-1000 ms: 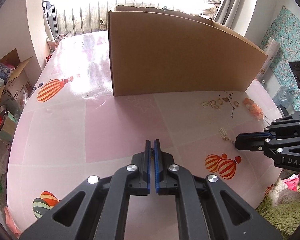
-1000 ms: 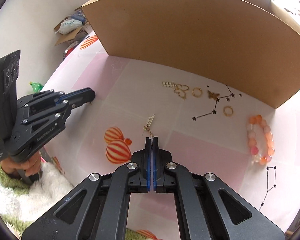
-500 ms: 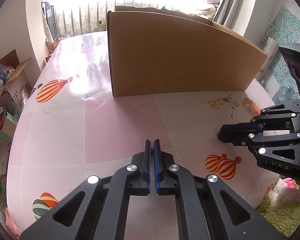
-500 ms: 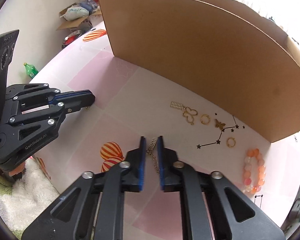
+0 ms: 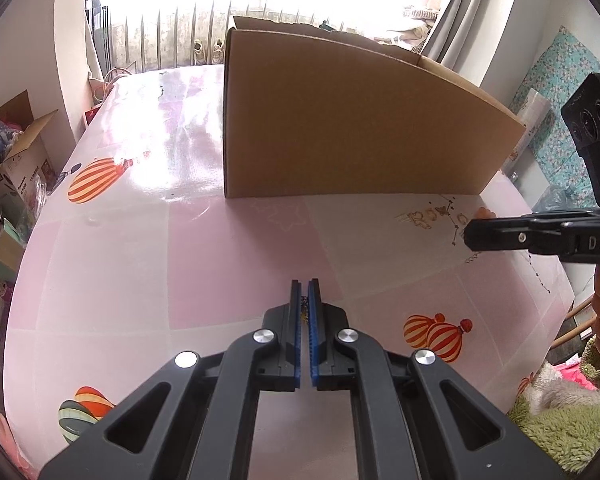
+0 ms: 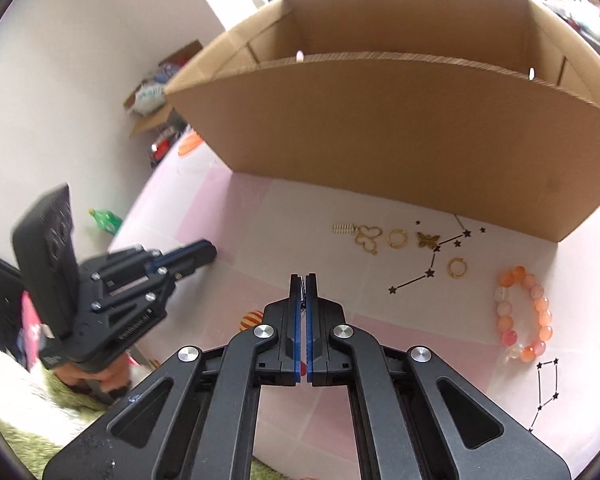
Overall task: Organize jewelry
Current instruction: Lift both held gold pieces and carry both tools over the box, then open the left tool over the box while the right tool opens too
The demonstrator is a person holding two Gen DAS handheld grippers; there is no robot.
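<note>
Cardboard fills the left wrist view: the open box (image 5: 360, 120) stands at the far side of the pink surface (image 5: 180, 260). The left gripper (image 5: 305, 292) hovers over the surface, its fingers clenched on what looks like a small gold piece (image 5: 304, 314). At the right edge the right gripper (image 5: 469, 236) is clenched too, with the chain charm (image 5: 474, 258) dangling from its tip just above the surface. In the right wrist view the box's open top shows beyond the shut fingers. The gold rings (image 6: 398, 239) and the bead bracelet (image 6: 528, 312) lie loose before its wall. Carrying the charm to the box seems the step in hand. Lift it clear of the wall, grip firmly until it hangs over the opening, and avoid swinging the chain against the rim.
</note>
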